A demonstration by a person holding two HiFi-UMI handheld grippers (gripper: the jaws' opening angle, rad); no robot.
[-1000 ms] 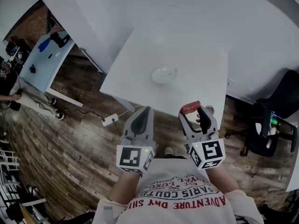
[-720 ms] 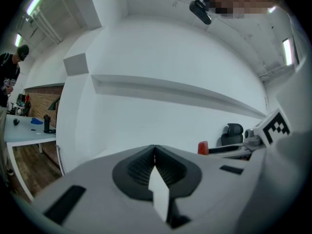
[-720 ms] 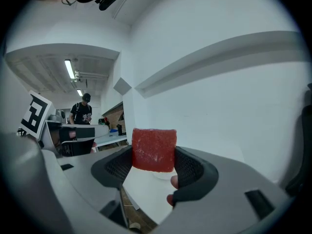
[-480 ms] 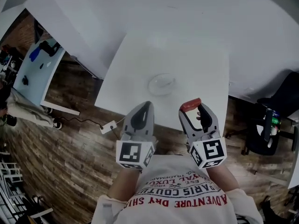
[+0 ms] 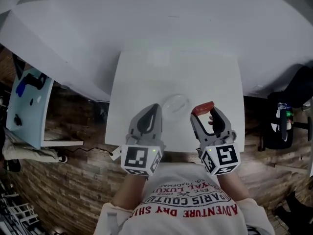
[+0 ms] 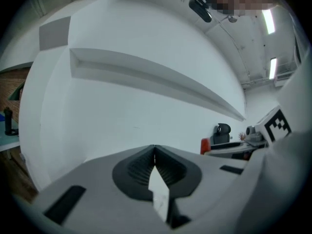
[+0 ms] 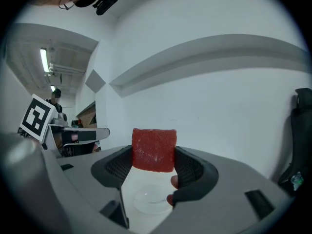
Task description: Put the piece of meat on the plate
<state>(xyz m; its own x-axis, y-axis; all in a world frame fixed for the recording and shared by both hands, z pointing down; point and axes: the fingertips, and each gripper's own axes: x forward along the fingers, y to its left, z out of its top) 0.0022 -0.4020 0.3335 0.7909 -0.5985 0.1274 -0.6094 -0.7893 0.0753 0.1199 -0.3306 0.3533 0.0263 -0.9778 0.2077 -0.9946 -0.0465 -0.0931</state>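
Observation:
A red block of meat [image 7: 154,149] is clamped between the jaws of my right gripper [image 7: 154,155], which is shut on it; in the head view the meat [image 5: 203,108] shows at the tip of the right gripper [image 5: 204,110]. A clear round plate [image 5: 175,103] lies on the white table [image 5: 142,77], just left of the meat and between the two grippers. In the right gripper view the plate [image 7: 149,200] sits below the held meat. My left gripper [image 5: 152,110] hovers at the plate's left with its jaws closed together and nothing in them [image 6: 154,152].
The white table is small, with walls behind it. Wooden floor [image 5: 68,190] lies to the left and right. A black office chair [image 5: 279,126] stands at the right. A light blue desk [image 5: 27,106] is far left.
The view has moved forward over the table: plate and table now sit closer, between the grippers. The right gripper still holds the meat, now beside the plate.

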